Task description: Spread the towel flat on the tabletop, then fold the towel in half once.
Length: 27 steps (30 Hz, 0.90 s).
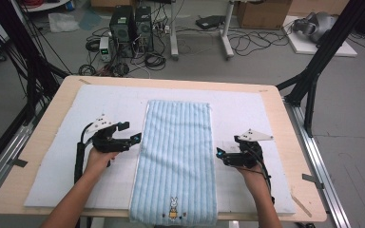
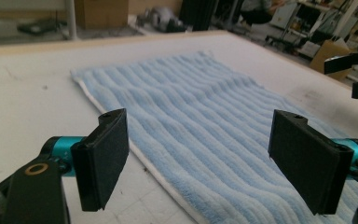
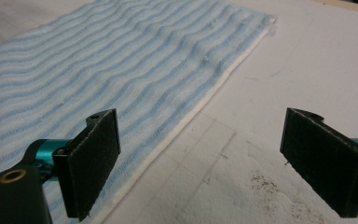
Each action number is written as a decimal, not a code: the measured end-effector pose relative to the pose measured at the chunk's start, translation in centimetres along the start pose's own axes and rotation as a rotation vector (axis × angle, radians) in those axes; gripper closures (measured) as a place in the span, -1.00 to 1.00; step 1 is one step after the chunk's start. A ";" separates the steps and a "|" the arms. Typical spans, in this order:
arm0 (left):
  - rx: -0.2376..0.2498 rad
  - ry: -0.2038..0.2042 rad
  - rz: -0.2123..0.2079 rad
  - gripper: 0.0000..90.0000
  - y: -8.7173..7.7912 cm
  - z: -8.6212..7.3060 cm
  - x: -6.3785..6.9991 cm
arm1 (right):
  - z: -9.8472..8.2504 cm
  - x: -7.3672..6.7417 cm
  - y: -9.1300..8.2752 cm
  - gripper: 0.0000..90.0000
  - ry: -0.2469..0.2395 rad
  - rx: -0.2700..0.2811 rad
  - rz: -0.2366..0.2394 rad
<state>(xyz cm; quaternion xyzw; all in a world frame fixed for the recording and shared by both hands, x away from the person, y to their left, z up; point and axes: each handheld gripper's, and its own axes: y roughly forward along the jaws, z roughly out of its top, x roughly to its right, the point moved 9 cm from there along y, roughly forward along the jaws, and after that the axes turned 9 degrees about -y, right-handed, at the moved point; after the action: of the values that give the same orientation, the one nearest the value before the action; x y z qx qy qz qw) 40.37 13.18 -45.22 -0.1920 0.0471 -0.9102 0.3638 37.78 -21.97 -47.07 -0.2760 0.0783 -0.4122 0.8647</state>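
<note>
a wooden table (image 1: 52, 102) is covered by a white mat (image 1: 104, 102), and on the mat's middle a light blue ribbed towel (image 1: 176, 156) is laid flat and lengthwise, its near end with a small rabbit motif (image 1: 173, 209) hanging over the near table edge. the left gripper (image 1: 134, 138) is held just beside the towel's left edge, jaws spread wide with nothing between them, the towel lying beyond and below. the right gripper (image 1: 220, 154) is seen just beside the towel's right edge, jaws likewise spread and gripping nothing.
</note>
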 end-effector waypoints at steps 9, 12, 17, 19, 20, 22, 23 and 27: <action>0.005 -0.045 0.027 -0.57 -1.6 -0.4 -0.6 | 0.5 0.1 -1.3 -0.76 0.014 0.051 -0.034; -0.008 -0.059 0.046 -0.57 -1.9 -0.4 -1.1 | 0.6 0.1 -1.2 -0.76 0.025 0.056 -0.024; 0.004 -0.066 0.056 -0.57 -2.4 -0.2 -1.2 | 0.7 0.1 -1.0 -0.76 0.039 0.055 -0.020; 0.010 -0.073 0.059 -0.57 -2.5 -0.1 -1.2 | 0.7 0.1 -1.0 -0.76 0.030 0.052 -0.021; 0.008 -0.072 0.057 -0.57 -2.4 -0.1 -1.2 | 0.7 0.1 -1.0 -0.76 0.029 0.054 -0.023; 0.006 -0.075 0.055 -0.57 -2.3 -0.2 -1.3 | 0.7 0.1 -1.0 -0.76 0.028 0.052 -0.024; 0.002 -0.076 0.056 -0.57 -2.3 -0.3 -1.2 | 0.7 0.2 -1.0 -0.76 0.025 0.049 -0.027; -0.010 -0.070 0.047 -0.57 -2.1 -0.5 -1.0 | 0.7 0.0 -0.9 -0.76 0.028 0.048 -0.025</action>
<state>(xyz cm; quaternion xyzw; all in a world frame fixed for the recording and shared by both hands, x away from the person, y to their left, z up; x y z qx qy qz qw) 39.50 15.42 -45.49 -0.2242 0.0433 -0.8940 0.3855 37.42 -22.14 -45.97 -0.2506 0.0769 -0.4287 0.8646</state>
